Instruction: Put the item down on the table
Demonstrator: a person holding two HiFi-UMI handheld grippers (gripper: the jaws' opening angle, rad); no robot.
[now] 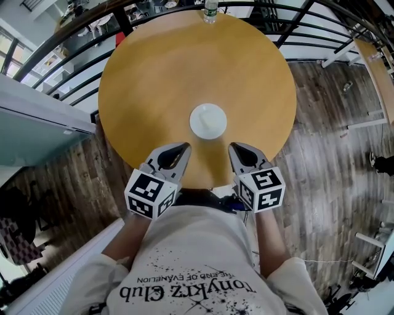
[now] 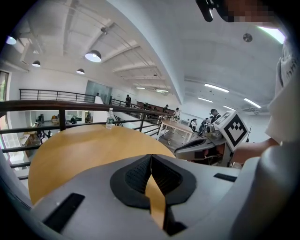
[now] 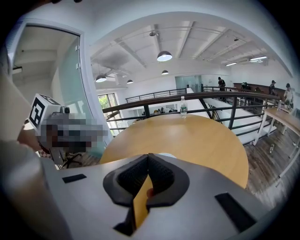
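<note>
On round wooden table (image 1: pixel 160 74), white disc (image 1: pixel 208 121), left claw (image 1: pixel 186 147), right claw (image 1: pixel 233 147) pinched.

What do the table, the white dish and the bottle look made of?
Table: wood or laminate, smooth tan top with a soft sheen. Dish: white, smooth, ceramic or plastic; cannot tell which. Bottle: probably clear plastic, see-through body with a label.

Smooth matt wooden table (image 1: pixel 154 74), smooth white dish (image 1: pixel 208 120), dark metal railing (image 2: pixel 47 106), grained plank floor (image 1: pixel 326 123)
</note>
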